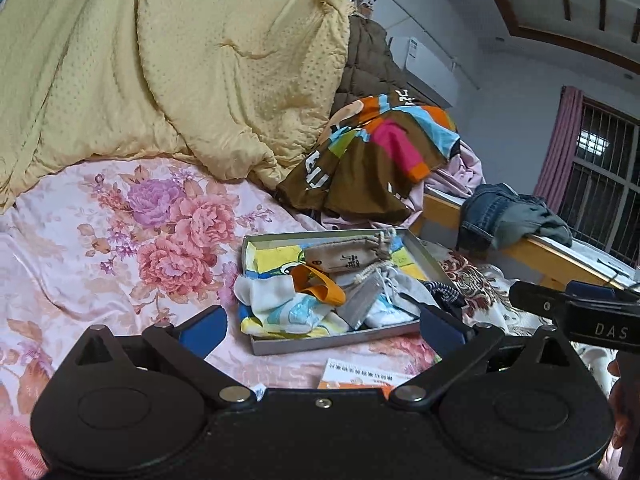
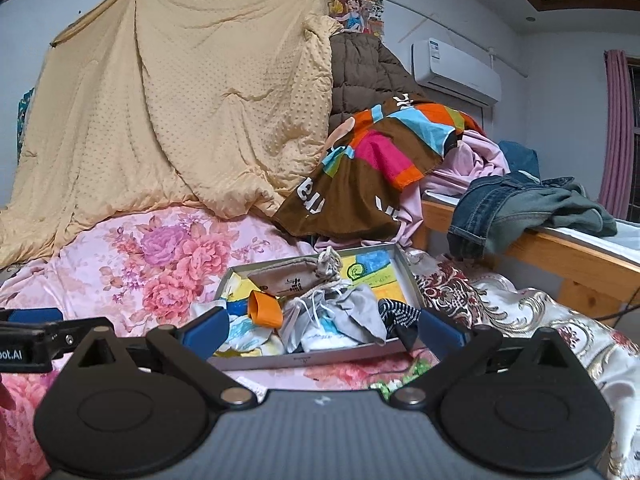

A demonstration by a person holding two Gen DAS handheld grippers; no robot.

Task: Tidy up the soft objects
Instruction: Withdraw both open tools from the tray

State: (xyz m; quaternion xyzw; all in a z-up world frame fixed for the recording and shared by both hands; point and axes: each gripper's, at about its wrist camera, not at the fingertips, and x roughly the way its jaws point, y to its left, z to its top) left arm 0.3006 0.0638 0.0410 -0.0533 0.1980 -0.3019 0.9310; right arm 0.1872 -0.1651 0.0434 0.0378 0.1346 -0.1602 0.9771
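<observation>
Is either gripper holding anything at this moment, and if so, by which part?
Nothing is held. The left gripper and the right gripper both stand open and empty, short of the grey box of small soft things.

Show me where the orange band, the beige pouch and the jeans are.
orange band (image 1: 320, 285), left wrist view, on its folded loop.
beige pouch (image 1: 340, 258), left wrist view, on its printed face.
jeans (image 2: 486, 204), right wrist view, on the blue leg.

Soft, even daylight fills both views, coming from the barred window at the right. Shadows are faint and there is no glare. Focus is fairly sharp, slightly soft on distant walls. Fisheye distortion bends lines near the edges, and the corners darken.
</observation>
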